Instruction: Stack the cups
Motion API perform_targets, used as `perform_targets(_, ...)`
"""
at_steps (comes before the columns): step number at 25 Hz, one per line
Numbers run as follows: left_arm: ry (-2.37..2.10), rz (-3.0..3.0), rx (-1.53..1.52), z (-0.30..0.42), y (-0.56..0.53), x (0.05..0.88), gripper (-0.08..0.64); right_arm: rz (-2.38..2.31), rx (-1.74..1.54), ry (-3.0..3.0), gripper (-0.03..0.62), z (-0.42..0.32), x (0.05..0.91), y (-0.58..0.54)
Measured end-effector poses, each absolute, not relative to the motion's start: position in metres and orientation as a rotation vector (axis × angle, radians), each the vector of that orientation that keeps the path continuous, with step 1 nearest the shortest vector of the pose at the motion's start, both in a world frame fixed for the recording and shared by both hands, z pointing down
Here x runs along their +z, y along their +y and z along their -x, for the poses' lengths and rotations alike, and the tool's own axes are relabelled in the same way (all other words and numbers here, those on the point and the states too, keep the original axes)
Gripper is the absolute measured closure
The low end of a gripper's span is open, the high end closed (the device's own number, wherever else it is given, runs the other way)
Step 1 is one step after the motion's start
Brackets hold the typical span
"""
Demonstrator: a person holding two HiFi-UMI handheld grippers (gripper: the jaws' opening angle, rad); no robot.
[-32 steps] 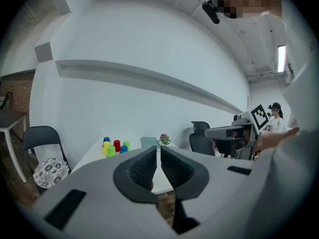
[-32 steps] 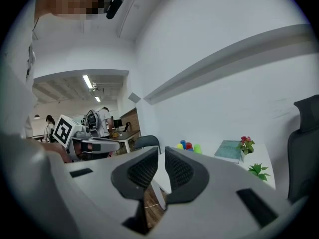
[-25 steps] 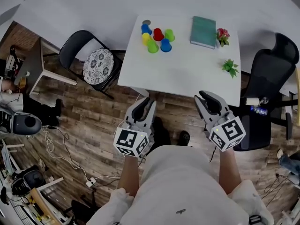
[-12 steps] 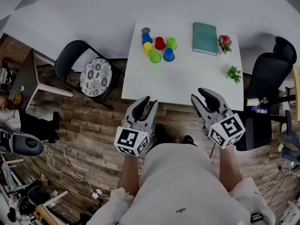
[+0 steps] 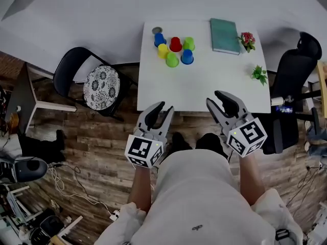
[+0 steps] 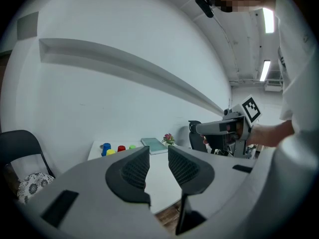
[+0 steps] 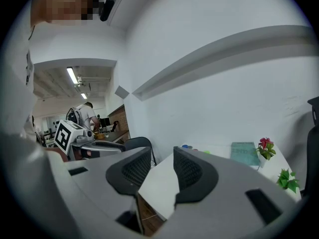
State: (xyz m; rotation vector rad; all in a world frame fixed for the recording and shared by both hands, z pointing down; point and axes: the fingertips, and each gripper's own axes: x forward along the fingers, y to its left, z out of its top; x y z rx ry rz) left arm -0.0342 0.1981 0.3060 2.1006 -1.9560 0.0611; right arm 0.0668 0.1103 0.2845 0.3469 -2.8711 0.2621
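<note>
Cups [image 6: 105,148] partly hidden behind jaws, left gripper [image 6: 158,153] and right gripper [image 7: 162,152] empty, jaws just opened wider.

Left forearm [image 5: 140,195] and right forearm [image 5: 249,180]: bare, reaching forward side by side, well apart. Grey two-jaw left gripper [image 5: 166,107] with black-and-white marker cube [image 5: 143,152]: jaws apart, have just been opening, nothing between the ribbed pads [image 6: 134,169]. Grey two-jaw right gripper [image 5: 214,98], same build: jaws apart, just been opening, nothing between them. Both point forward, tipped slightly down.
</note>
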Motion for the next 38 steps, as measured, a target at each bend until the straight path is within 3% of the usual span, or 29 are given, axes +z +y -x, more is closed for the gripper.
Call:
perform_targets(15,-1.865,-2.11,0.04,0.043,0.193,0.328,0.44,-0.456,0.31,-2.788,0.446,-0.064,0.308,0.097)
perform_targets(38,-1.894,-2.031,0.092,0.079,0.086,0.335,0.44,-0.364,0.289,-2.755,0.423,0.011,0.334,-0.041)
